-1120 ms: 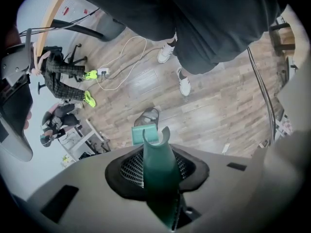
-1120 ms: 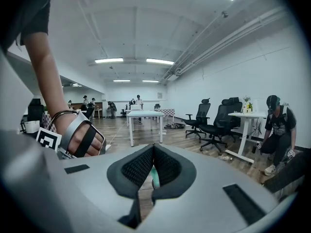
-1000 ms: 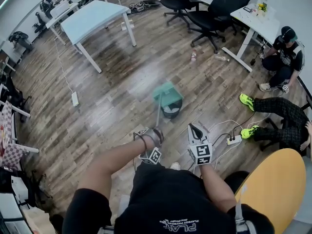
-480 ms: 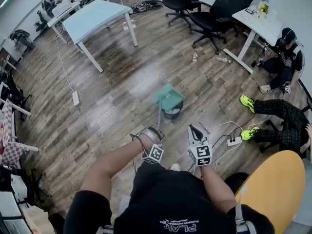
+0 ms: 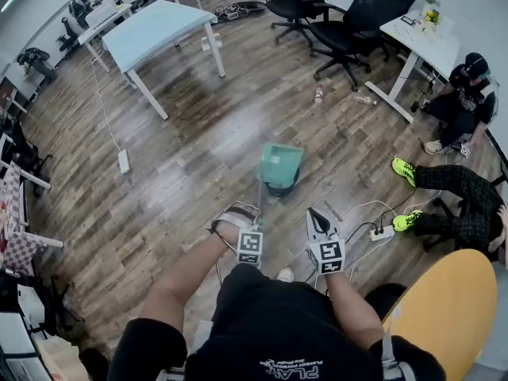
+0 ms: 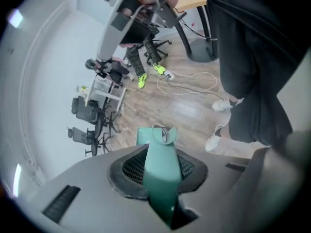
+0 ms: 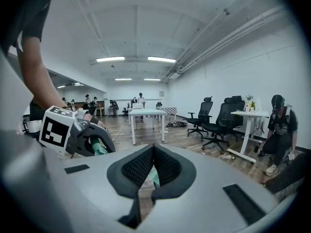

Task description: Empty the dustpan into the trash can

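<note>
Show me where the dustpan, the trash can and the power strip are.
dustpan [image 5: 279, 163], head view, on the flat green pan.
trash can [image 5: 275, 190], head view, on its dark rim showing under the pan.
power strip [image 5: 381, 232], head view, on its white body on the floor.

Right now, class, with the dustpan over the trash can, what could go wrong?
1. The dustpan looks as wide as the trash can under it, so dirt may fall past the rim.
2. The left gripper holds the long handle far from the pan, fingers closing on it; the pan could twist.
</note>
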`<state>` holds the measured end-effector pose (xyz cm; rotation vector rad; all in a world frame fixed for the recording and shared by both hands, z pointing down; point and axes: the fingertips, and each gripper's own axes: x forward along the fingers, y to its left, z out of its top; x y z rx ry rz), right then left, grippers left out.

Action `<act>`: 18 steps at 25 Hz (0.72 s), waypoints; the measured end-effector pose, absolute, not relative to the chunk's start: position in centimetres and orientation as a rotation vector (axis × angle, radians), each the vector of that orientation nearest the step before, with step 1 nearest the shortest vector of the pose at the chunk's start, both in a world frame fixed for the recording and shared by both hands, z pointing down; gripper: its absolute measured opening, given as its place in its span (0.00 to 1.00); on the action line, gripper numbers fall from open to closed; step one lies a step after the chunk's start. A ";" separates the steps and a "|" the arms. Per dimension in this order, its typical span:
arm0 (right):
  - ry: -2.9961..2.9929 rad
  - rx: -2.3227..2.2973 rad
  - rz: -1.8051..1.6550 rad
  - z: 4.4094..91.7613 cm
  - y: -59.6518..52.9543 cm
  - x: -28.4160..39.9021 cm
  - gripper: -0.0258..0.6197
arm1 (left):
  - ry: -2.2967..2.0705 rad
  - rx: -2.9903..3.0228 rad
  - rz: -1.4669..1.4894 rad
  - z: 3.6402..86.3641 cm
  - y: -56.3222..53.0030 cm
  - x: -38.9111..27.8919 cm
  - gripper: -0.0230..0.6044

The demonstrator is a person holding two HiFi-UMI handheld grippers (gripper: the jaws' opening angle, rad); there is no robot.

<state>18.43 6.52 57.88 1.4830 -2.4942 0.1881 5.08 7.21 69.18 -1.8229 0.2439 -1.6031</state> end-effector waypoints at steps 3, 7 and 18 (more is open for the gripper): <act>-2.486 1.480 0.197 57.9 6.1 18.6 0.08 | 0.331 -1.894 -1.571 68.0 6.3 5.2 0.19; -2.488 1.458 0.194 58.0 5.4 18.1 0.08 | 0.412 -1.954 -1.557 67.3 4.9 4.7 0.19; -2.491 1.436 0.158 56.9 1.7 16.1 0.08 | 0.740 -2.181 -1.477 64.5 0.8 1.4 0.19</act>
